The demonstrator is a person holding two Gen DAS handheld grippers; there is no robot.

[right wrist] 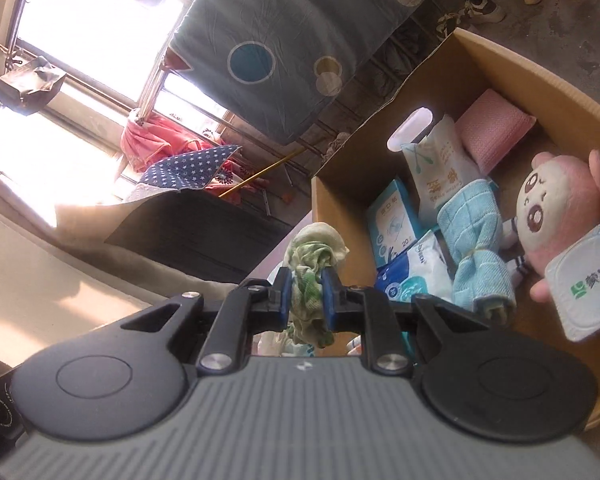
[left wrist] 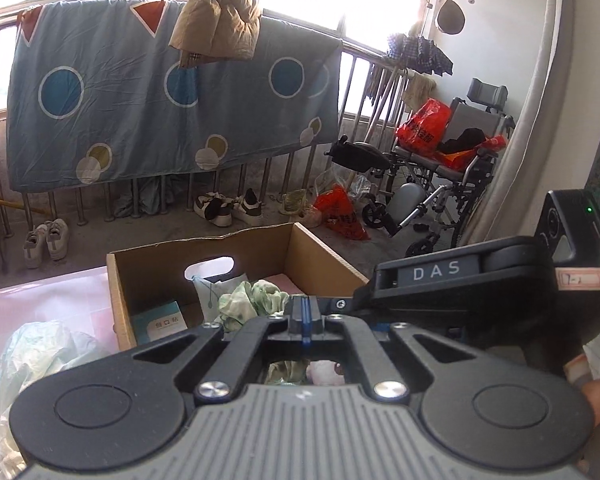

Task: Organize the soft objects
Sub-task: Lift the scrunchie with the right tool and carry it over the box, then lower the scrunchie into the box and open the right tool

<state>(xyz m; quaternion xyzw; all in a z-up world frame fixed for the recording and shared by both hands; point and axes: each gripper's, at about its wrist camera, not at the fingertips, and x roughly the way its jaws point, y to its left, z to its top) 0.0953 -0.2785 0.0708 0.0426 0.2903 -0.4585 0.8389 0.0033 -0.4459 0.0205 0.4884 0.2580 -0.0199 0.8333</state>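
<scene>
My right gripper (right wrist: 307, 292) is shut on a crumpled green-and-white cloth (right wrist: 316, 240), which it holds just left of an open cardboard box (right wrist: 540, 68). In the left wrist view that cloth (left wrist: 248, 304) hangs over the box (left wrist: 204, 246), and the right gripper's black body (left wrist: 436, 276) reaches in from the right. My left gripper (left wrist: 306, 318) is shut with nothing between its blue pads. Inside the box lie a pink plush toy (right wrist: 556, 208), a rolled light-blue towel (right wrist: 476, 232), a pink cloth (right wrist: 492, 128) and several packets (right wrist: 396, 220).
A crumpled white plastic bag (left wrist: 40, 352) lies on the pink surface left of the box. Beyond it are a railing with a blue spotted quilt (left wrist: 160, 96), pairs of shoes (left wrist: 228, 208), red bags (left wrist: 344, 216) and a wheelchair (left wrist: 452, 160).
</scene>
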